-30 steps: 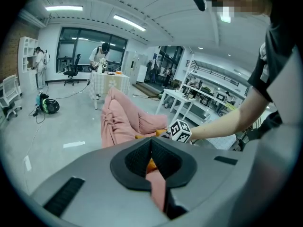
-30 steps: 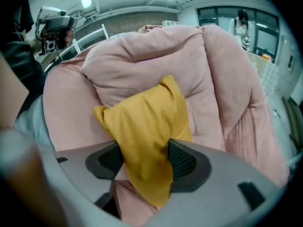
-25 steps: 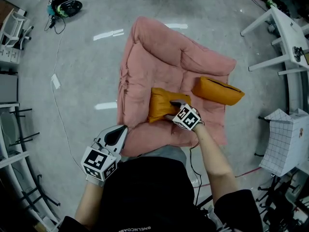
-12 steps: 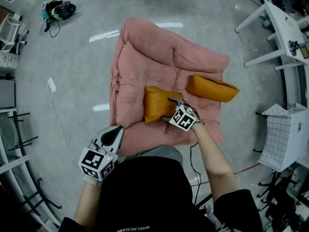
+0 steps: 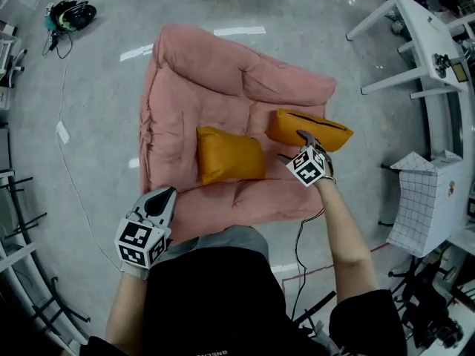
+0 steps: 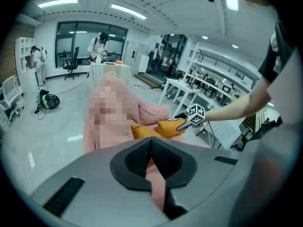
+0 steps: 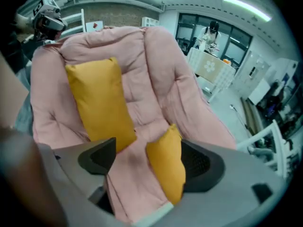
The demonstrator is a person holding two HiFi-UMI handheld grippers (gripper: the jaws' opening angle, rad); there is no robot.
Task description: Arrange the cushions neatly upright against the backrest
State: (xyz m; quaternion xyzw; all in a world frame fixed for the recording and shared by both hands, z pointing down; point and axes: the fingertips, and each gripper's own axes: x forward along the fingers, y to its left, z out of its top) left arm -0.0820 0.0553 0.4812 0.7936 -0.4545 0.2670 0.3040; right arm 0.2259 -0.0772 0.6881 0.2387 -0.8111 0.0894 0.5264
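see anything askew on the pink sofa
Both orange cushions look off. The left cushion lies flat mid-seat, and the right cushion lies skewed, seeming to poke past the right edge of the sofa. Neither stands upright against the backrest.

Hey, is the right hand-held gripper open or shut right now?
Open. The right hand-held gripper has just been opening; its jaws stand wide apart, the nearer orange cushion between them, unclamped.
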